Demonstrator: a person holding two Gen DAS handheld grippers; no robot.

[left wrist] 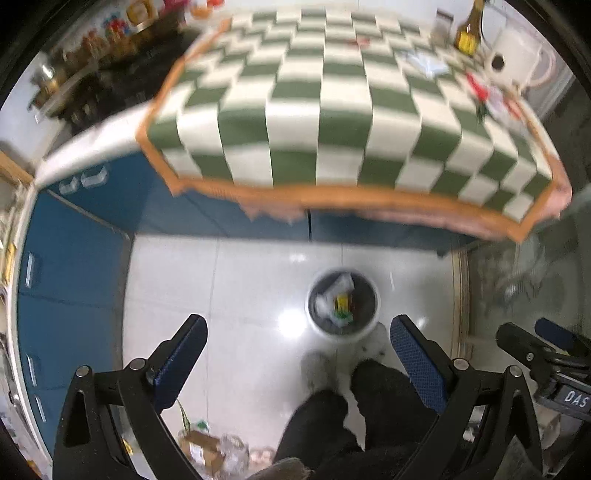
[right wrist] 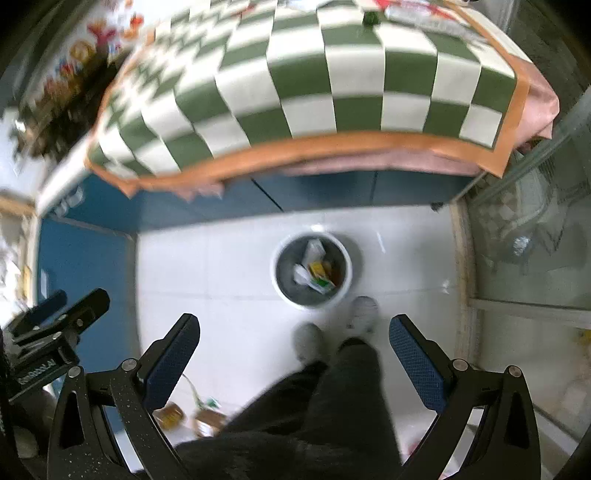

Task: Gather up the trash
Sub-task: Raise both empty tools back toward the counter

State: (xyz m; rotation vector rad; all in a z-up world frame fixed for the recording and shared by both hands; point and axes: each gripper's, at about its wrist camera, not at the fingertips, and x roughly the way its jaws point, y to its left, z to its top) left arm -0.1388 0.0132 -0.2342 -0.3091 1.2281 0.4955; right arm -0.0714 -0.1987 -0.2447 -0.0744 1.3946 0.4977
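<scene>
A white trash bin (left wrist: 342,332) stands on the glossy floor below me, holding several wrappers; it also shows in the right wrist view (right wrist: 284,291). My left gripper (left wrist: 297,354) is open and empty, high above the floor. My right gripper (right wrist: 294,350) is open and empty too; the right gripper shows at the right edge of the left wrist view (left wrist: 535,347). Loose wrappers (left wrist: 484,92) lie at the far right of the green-and-white checkered tablecloth (left wrist: 332,103), with a clear plastic bag (left wrist: 428,64) beside them. The wrappers show at the top of the right wrist view (right wrist: 417,14).
A brown bottle (left wrist: 468,33) and a white appliance (left wrist: 517,55) stand at the table's far right. Blue cabinets (left wrist: 74,266) run under and left of the table. The person's legs and slippers (left wrist: 321,369) are by the bin. Boxes (left wrist: 203,448) lie on the floor at the left.
</scene>
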